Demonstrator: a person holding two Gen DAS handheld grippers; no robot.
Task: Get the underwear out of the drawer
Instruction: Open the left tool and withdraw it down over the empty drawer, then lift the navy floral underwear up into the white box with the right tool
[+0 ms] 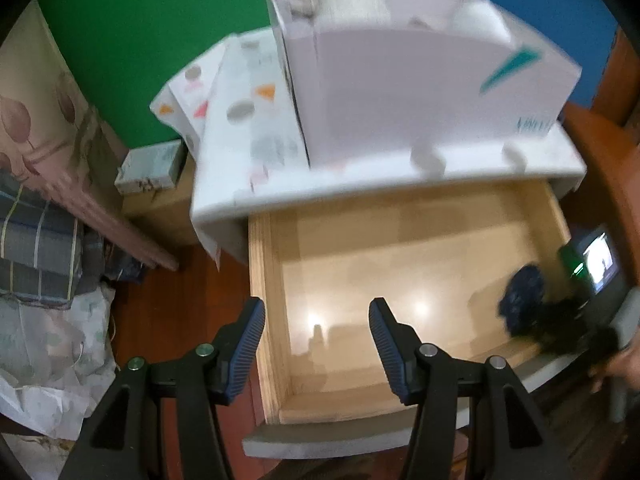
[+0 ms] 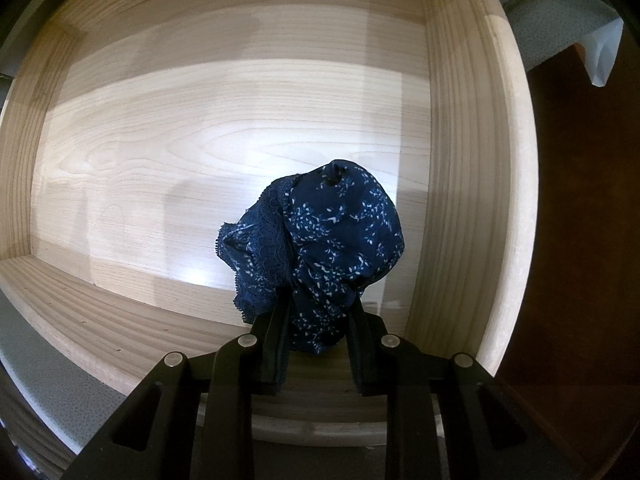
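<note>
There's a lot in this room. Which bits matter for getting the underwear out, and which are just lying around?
Part of the job:
- blue underwear
- open wooden drawer
- right tool, clamped on the underwear
- left tool, open

Just lying about:
- white box on the cabinet
- patterned papers
- folded bedding

1. The drawer (image 1: 276, 320) stands pulled out, a pale wooden box with a smooth, glossy bottom that lies ahead of and below the left claw (image 1: 317, 344).
2. Its bare bottom (image 2: 200, 152) spreads ahead of the right claw (image 2: 318, 320) and to its left; the drawer's right wall rises just to that claw's right.
3. The cabinet top (image 1: 400, 188), a white slab, lies beyond the drawer, farther ahead of the left claw.
4. On that top stands a white cardboard box (image 1: 400, 92), with a patterned sheet (image 1: 240, 120) draped to its left.
5. Dark reddish wooden floor (image 1: 168, 320) shows left of the drawer, beside the left claw.
</note>
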